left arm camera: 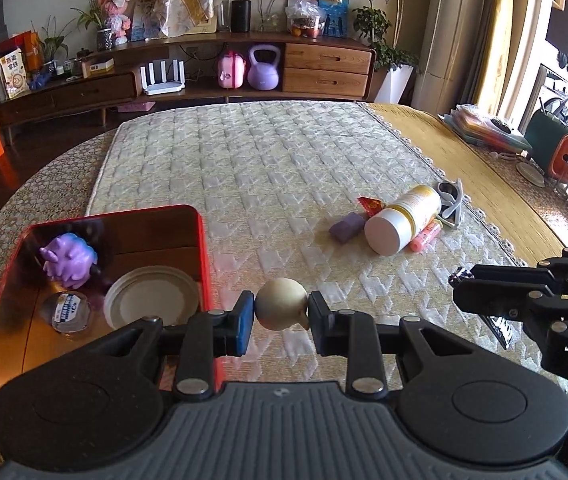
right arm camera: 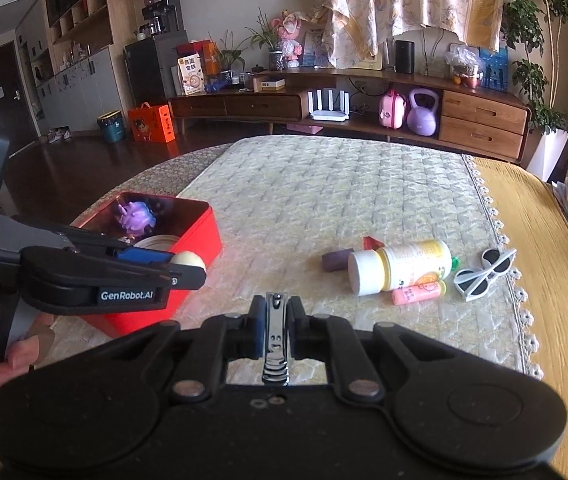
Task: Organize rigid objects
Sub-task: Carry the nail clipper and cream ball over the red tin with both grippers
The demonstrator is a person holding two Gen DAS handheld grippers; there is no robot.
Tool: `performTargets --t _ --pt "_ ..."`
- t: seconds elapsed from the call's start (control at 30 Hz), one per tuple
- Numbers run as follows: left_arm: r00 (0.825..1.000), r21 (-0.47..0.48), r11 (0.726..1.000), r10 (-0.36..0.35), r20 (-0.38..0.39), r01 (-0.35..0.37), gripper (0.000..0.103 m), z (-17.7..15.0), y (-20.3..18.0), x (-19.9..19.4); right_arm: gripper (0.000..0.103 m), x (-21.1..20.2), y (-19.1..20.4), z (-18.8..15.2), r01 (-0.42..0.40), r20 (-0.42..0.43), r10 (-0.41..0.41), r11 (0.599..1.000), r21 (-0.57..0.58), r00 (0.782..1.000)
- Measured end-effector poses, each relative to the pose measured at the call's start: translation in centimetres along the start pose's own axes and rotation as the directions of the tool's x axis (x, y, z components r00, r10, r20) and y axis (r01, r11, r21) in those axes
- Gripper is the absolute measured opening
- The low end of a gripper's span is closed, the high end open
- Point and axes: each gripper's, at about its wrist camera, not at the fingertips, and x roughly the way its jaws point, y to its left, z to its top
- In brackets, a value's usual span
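Both grippers carry something. Left gripper (left arm camera: 281, 312) clamps a cream round ball (left arm camera: 282, 309) between its pads, just beside the red tin box (left arm camera: 204, 248). Right gripper (right arm camera: 276, 322) pinches a metal nail clipper (right arm camera: 276, 336) above the quilted mat (right arm camera: 323, 200), with the yellow bottle (right arm camera: 403, 266) farther ahead.

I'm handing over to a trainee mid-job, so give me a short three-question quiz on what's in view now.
1. True or false: the left gripper is shut on a cream ball.
2. What does the right gripper hold? A) sunglasses B) nail clipper C) pink tube
3. Name one thing already lying in the red box.

Key:
1. True.
2. B, the nail clipper.
3. The purple toy, the round lid or the small clear jar.
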Motion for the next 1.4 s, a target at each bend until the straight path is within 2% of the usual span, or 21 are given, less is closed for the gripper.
performTargets --t 0.5,0.77,1.4 --pt "0.994 -0.078 0.991 0.109 0.03 -0.106 0.029 -0.3 7.2 -1.6 0.011 3.9 5.2 4.0 -0.091 -0.022 0.09 0.993 -0.069 0.996" --pt "0.987 -0.119 0.981 0.158 0.009 -0.156 0.029 -0.9 10.6 -1.2 0.011 6.4 7.2 5.2 -0.107 -0.044 0.103 0.988 -0.112 0.994" --pt "0.981 -0.134 0.972 0.19 -0.036 -0.193 0.029 -1.3 14.4 0.6 0.011 14.9 11.7 9.5 -0.159 -0.119 0.14 0.973 -0.168 0.983"
